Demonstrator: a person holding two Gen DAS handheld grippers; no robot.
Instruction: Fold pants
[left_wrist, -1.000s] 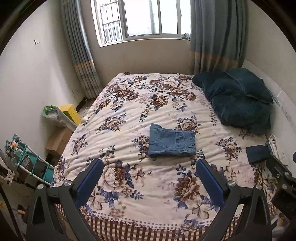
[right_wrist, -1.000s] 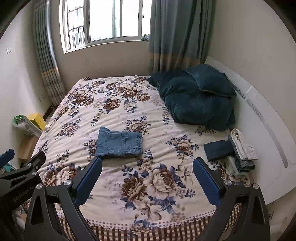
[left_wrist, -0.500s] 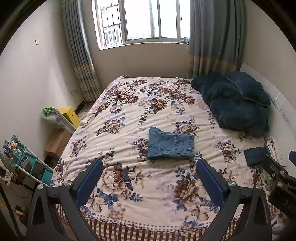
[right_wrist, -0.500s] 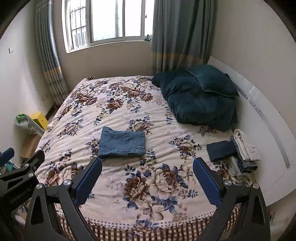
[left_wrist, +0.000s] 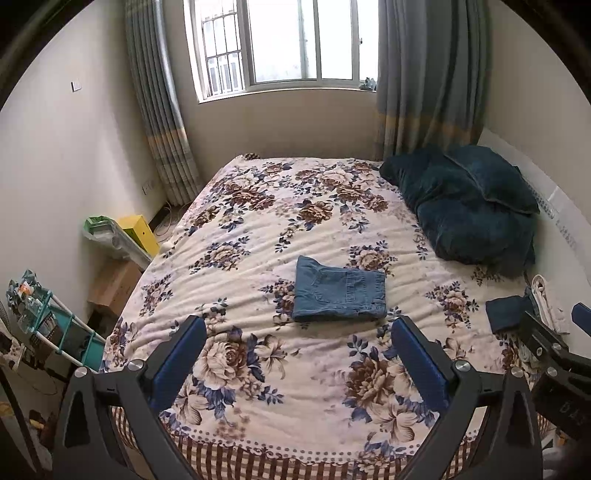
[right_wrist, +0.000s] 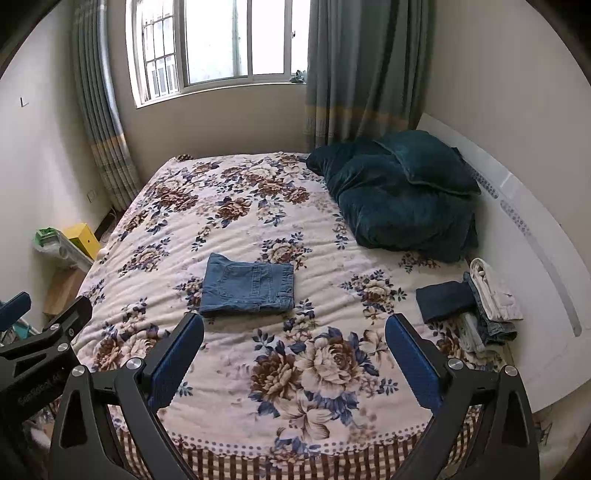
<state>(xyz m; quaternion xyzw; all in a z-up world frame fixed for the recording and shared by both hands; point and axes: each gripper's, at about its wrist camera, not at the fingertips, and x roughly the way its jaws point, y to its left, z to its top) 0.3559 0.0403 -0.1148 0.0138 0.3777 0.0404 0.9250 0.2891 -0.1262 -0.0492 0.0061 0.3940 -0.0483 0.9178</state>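
A pair of blue denim pants lies folded into a flat rectangle in the middle of the flowered bed; it also shows in the right wrist view. My left gripper is open and empty, held back above the foot of the bed, well short of the pants. My right gripper is open and empty too, beside it on the right.
Dark teal pillows lie at the right of the bed near the white headboard. A stack of folded clothes sits at the bed's right edge. A yellow box, cardboard box and teal rack stand on the floor at left.
Both grippers have drawn back and risen from the bed, so the pants look farther off. The pants lie unmoved and both grippers stay open.
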